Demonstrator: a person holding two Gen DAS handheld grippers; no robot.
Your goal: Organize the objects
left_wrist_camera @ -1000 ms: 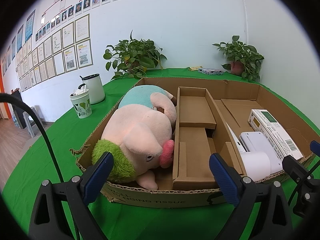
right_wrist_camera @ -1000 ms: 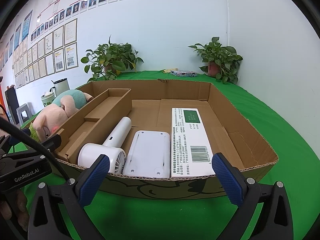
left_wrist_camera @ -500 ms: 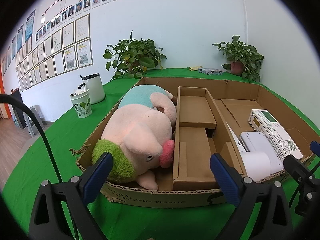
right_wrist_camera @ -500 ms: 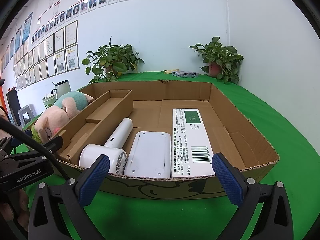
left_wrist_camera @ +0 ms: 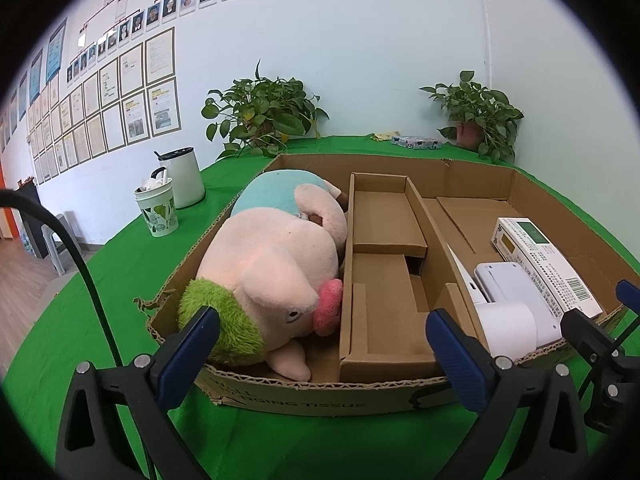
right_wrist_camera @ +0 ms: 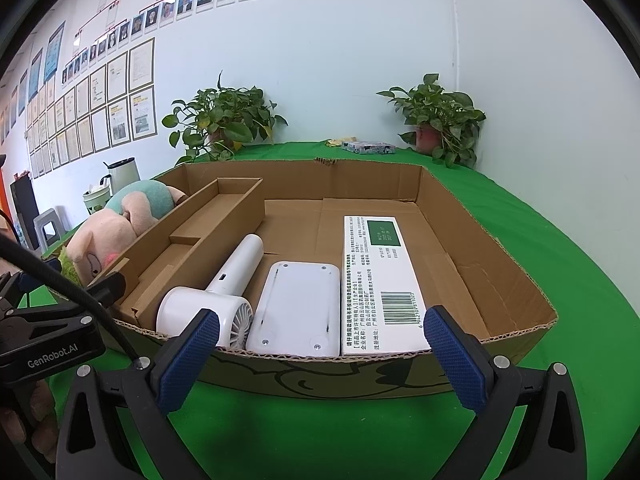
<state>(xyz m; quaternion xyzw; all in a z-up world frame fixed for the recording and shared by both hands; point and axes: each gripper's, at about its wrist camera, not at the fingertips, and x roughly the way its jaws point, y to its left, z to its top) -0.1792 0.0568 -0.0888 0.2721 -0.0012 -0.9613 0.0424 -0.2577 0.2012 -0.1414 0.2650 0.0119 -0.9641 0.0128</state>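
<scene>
1. Left wrist view: my left gripper (left_wrist_camera: pixel 320 344) hangs just in front of the cardboard box (left_wrist_camera: pixel 320 398), fingers spread wide and holding nothing.
2. At the box's left end I see the plush pig (left_wrist_camera: pixel 276 276) lying on its side, snout against the cardboard divider insert (left_wrist_camera: pixel 384 276).
3. Right of that insert lie the white handheld fan (right_wrist_camera: pixel 224 292), the white flat device (right_wrist_camera: pixel 296 308) and the white medicine carton (right_wrist_camera: pixel 376 284), side by side against the box's front wall.
4. Right wrist view: my right gripper (right_wrist_camera: pixel 320 344) sits before the box's front wall too, fingers wide apart, gripping nothing.
</scene>
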